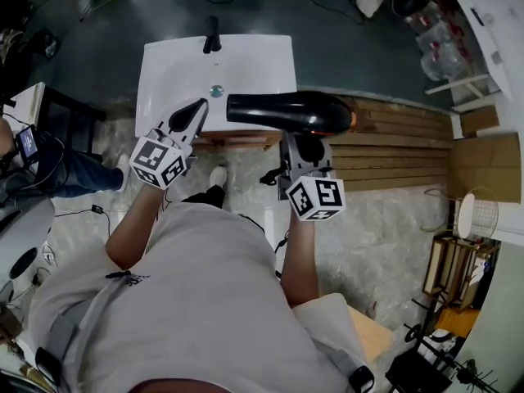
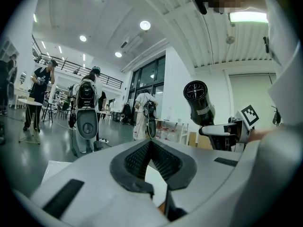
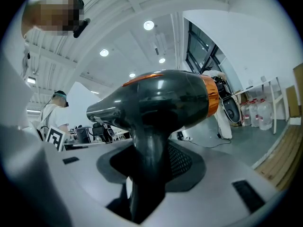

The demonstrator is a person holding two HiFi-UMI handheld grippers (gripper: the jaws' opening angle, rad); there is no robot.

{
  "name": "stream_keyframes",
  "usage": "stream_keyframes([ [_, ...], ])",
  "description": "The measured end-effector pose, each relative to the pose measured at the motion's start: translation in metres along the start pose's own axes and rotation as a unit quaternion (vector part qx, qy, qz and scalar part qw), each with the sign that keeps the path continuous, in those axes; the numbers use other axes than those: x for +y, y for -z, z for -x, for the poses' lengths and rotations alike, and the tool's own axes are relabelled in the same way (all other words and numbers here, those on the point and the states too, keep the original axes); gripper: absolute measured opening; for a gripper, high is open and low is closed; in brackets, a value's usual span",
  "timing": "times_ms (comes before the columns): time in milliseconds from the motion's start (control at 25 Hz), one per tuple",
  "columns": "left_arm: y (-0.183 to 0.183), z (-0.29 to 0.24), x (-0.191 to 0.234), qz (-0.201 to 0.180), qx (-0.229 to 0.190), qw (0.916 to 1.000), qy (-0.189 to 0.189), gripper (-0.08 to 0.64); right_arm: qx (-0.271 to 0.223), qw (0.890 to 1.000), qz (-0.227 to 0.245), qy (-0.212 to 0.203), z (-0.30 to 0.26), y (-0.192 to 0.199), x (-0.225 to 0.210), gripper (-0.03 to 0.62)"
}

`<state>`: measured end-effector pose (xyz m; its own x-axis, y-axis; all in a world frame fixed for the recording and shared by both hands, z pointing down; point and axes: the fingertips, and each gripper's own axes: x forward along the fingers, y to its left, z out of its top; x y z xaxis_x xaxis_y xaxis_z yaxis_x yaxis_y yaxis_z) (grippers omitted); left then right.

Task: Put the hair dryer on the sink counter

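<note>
A black hair dryer [image 1: 286, 111] with an orange ring lies level in the air, its nozzle pointing left over the front right part of the white sink counter [image 1: 180, 64]. My right gripper [image 1: 301, 150] is shut on its handle from below. In the right gripper view the handle [image 3: 149, 160] fills the gap between the jaws and the body [image 3: 161, 100] sits above them. My left gripper [image 1: 195, 113] hovers over the counter's front left edge, fingers together and holding nothing. In the left gripper view its jaws [image 2: 150, 143] meet at the tip, and the hair dryer [image 2: 199, 100] shows to the right.
A black faucet [image 1: 212, 35] stands at the counter's far edge, with the drain [image 1: 216, 91] in the basin. Wooden planks [image 1: 393, 146] and a cardboard box [image 1: 479, 166] lie on the floor to the right. A seated person [image 1: 49, 170] is at the left.
</note>
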<state>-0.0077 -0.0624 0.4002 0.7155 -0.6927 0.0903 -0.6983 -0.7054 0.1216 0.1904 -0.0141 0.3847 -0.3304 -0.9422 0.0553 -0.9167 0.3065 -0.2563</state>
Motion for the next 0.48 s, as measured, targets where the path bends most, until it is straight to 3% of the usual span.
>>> stream_keyframes([
  [480, -0.004, -0.026, 0.057, 0.004, -0.003, 0.9998, 0.021, 0.002, -0.005, 1.000, 0.004, 0.026, -0.052, -0.001, 0.003, 0.169],
])
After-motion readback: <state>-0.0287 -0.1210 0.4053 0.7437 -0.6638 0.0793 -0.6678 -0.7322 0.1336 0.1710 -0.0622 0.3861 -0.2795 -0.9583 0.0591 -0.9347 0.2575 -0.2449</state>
